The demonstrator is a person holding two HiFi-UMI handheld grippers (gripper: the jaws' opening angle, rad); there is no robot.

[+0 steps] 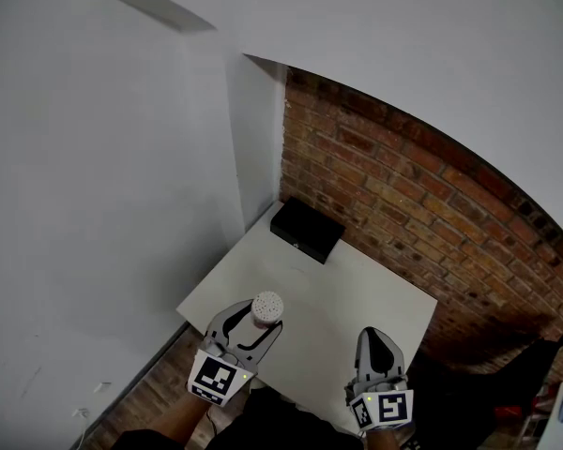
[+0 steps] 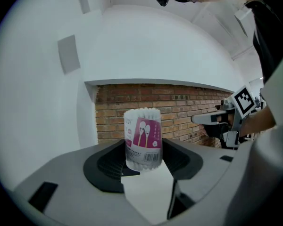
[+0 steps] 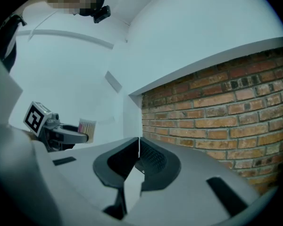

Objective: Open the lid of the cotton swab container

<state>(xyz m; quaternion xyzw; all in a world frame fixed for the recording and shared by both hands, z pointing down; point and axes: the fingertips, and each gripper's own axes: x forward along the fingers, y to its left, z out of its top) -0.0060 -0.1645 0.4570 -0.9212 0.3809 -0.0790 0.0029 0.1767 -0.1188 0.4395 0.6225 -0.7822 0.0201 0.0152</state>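
Left gripper view: left gripper [image 2: 142, 160] clamps the cotton swab container [image 2: 143, 140] by its body, upright, at the near edge of the white table [image 1: 357, 298]. Gripping low leaves the top free. Swab tips show at the top; can't tell if a lid is on. Right gripper [image 3: 139, 149] is clenched, empty, well apart, likely the lid hand.

Left tool [image 2: 142, 160] clamped, right tool [image 3: 137, 155] closed

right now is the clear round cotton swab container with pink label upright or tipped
Upright: the container stands vertical in the left gripper, swab tips on top.
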